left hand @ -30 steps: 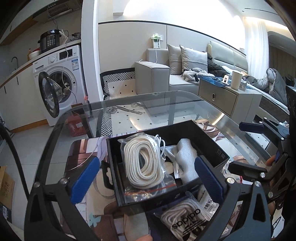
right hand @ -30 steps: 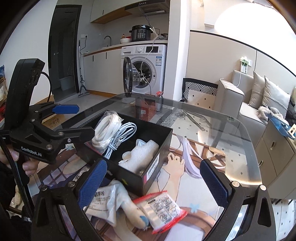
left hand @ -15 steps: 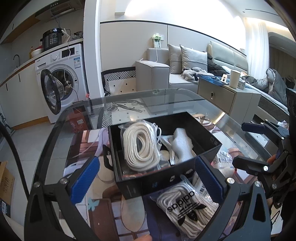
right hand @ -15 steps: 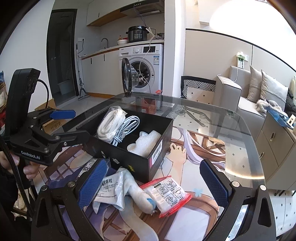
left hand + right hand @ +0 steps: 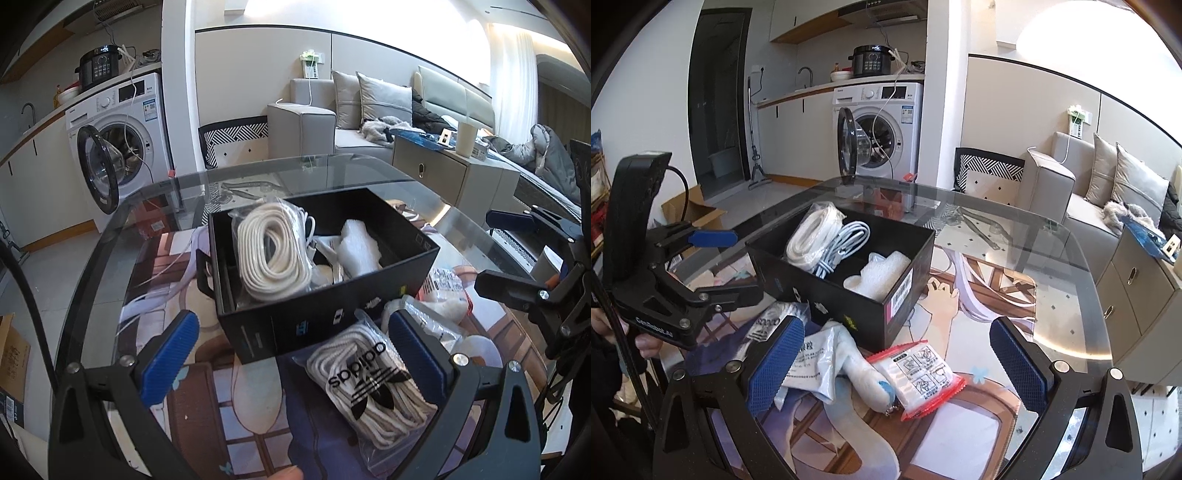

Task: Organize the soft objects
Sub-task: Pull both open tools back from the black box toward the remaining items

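A black open box [image 5: 321, 317] [image 5: 849, 299] stands on the glass table. It holds a bagged white rope coil [image 5: 271, 251] [image 5: 812, 232], a pale blue cable [image 5: 846, 243] and white foam wrap [image 5: 360, 245] [image 5: 877, 275]. In front of the box lie a bagged adidas lace bundle [image 5: 369, 380], a white sock-like roll [image 5: 864, 373] and a red-edged packet [image 5: 919, 376]. My left gripper [image 5: 295, 358] is open and empty above the adidas bag. My right gripper [image 5: 897, 362] is open and empty above the packet.
The table [image 5: 1015, 236] has a printed mat under the glass and a curved edge. A washing machine [image 5: 882, 129] with its door open stands behind, a sofa [image 5: 332, 122] and cabinet [image 5: 454, 173] to the right. A cardboard box [image 5: 690, 214] sits on the floor.
Both grippers have pulled back and risen from the box, so the box sits farther away and the loose bags in front of it show more. Both stay open.
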